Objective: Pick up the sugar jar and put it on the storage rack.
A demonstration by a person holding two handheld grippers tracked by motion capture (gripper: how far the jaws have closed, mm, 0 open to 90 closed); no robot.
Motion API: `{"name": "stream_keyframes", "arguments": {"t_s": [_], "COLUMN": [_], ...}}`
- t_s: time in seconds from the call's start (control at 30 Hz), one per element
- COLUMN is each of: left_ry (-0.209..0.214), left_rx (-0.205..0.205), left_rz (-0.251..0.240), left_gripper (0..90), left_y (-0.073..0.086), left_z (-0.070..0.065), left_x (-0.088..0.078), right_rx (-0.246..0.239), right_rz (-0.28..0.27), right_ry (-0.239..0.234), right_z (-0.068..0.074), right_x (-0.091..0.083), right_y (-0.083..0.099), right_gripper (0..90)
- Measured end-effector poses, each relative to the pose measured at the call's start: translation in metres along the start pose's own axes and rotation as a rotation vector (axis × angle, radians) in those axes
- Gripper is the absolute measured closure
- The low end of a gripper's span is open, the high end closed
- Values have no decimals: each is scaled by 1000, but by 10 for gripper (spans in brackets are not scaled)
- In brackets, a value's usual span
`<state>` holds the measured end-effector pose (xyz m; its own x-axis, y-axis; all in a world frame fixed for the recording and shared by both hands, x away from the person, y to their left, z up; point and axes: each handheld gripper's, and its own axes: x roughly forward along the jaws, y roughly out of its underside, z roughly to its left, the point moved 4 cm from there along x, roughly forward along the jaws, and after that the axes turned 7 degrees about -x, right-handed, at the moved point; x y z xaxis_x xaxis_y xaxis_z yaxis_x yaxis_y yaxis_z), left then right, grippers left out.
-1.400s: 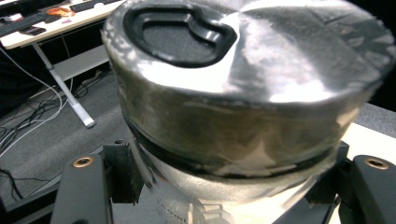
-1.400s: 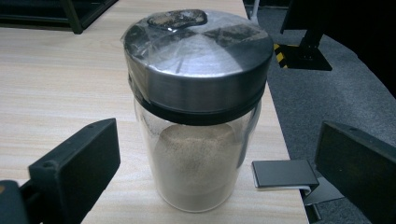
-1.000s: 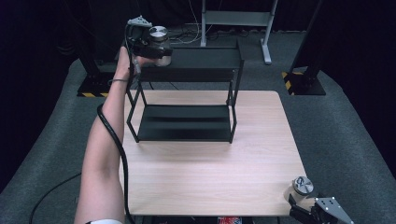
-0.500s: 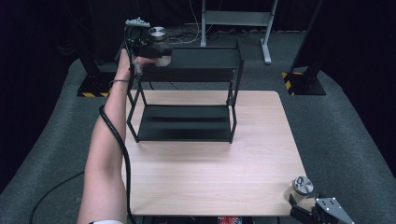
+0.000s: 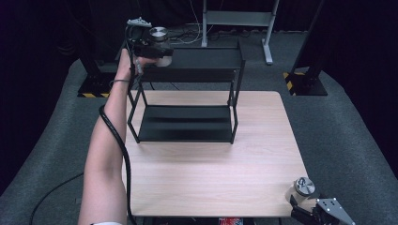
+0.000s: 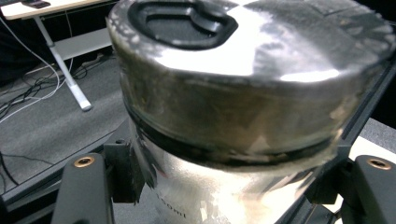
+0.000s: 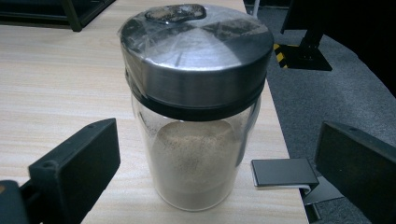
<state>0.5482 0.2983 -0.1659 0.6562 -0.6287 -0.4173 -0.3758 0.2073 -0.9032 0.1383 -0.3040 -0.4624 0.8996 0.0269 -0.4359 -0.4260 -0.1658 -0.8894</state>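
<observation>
A glass jar with a steel lid [image 5: 159, 40] [image 6: 243, 84] is up at the left end of the black two-tier rack's top shelf [image 5: 206, 58]. My left gripper [image 5: 149, 49] [image 6: 224, 186] is shut on its glass body. I cannot tell whether the jar rests on the shelf. A second steel-lidded jar [image 5: 304, 187] [image 7: 196, 140], part full of pale powder, stands upright on the table's near right corner. My right gripper [image 5: 312, 211] [image 7: 219, 154] is open around it, with a gap on each side.
The rack stands at the back middle of the wooden table [image 5: 211, 173], its lower shelf [image 5: 185, 122] bare. A small grey clip [image 7: 285, 172] sits at the table's right edge. Stand bases with yellow-black stripes [image 5: 300, 84] and a metal frame [image 5: 234, 18] stand on the carpet behind.
My left gripper and its jar have shifted only slightly at the top shelf. The right gripper and its jar have not moved.
</observation>
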Motion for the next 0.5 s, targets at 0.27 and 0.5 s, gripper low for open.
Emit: {"name": "stream_keyframes", "arguments": {"t_s": [0.27, 0.5], "left_ry": [-50, -64], "left_rx": [-8, 6], "left_rz": [35, 65], "left_gripper": [121, 1], "left_y": [-5, -6], "left_z": [-9, -15], "left_x": [-6, -28], "right_rx": [0, -1], "right_rz": [-5, -5], "right_ry": [5, 5], "right_z": [-1, -1], "right_x": [-2, -2], "right_y": [0, 0], "right_gripper": [0, 0]}}
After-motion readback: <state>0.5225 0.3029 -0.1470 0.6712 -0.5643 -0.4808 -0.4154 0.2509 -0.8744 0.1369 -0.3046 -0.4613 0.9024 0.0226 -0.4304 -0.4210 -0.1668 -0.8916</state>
